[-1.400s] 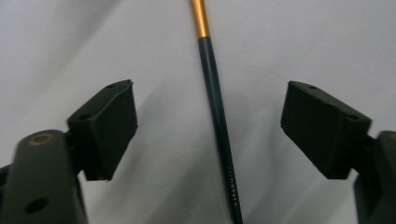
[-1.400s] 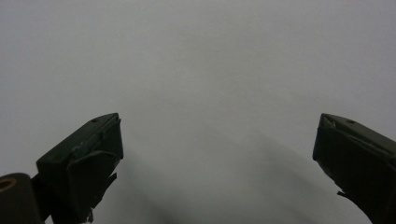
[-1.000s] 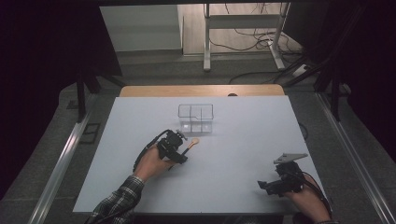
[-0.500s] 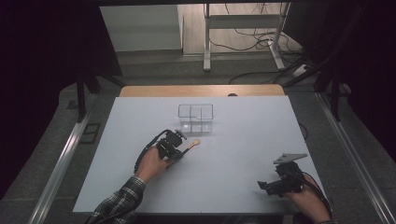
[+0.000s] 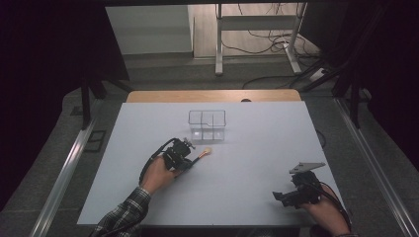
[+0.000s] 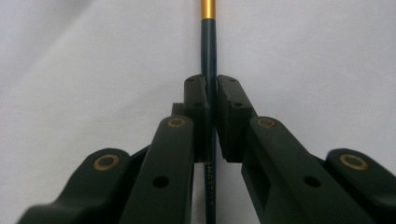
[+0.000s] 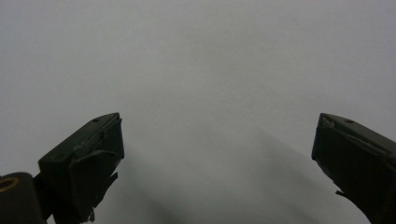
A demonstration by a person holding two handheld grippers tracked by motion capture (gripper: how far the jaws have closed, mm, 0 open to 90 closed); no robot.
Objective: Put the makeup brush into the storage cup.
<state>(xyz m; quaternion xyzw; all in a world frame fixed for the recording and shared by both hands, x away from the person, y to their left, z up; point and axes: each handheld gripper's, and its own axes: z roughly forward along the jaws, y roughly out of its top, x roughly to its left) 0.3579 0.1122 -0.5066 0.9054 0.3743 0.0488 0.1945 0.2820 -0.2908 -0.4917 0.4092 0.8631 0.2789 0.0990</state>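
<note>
**Left jaws clamped on the brush handle, right hand idle**

High view: my left gripper [image 5: 190, 159] lay low on the white table [image 5: 257, 148], its jaws having just closed on the slim dark-handled brush with a gold ferrule and pale tip [image 5: 203, 152]. The brush pointed toward two o'clock, near the clear, divided plastic organiser box [image 5: 207, 126] at twelve o'clock from it. I judged the low grip suited lifting it off the flat surface. My right gripper [image 5: 282, 196] rested well apart at four o'clock. Nothing stood between brush and box.

Left gripper view: both pads [image 6: 196, 100] pressed the dark handle [image 6: 208, 51] mid-shaft, ferrule ahead at twelve o'clock, which should keep it balanced.

Right gripper view: the jaws stood wide apart with nothing between them, over bare table [image 7: 210, 70].
</note>
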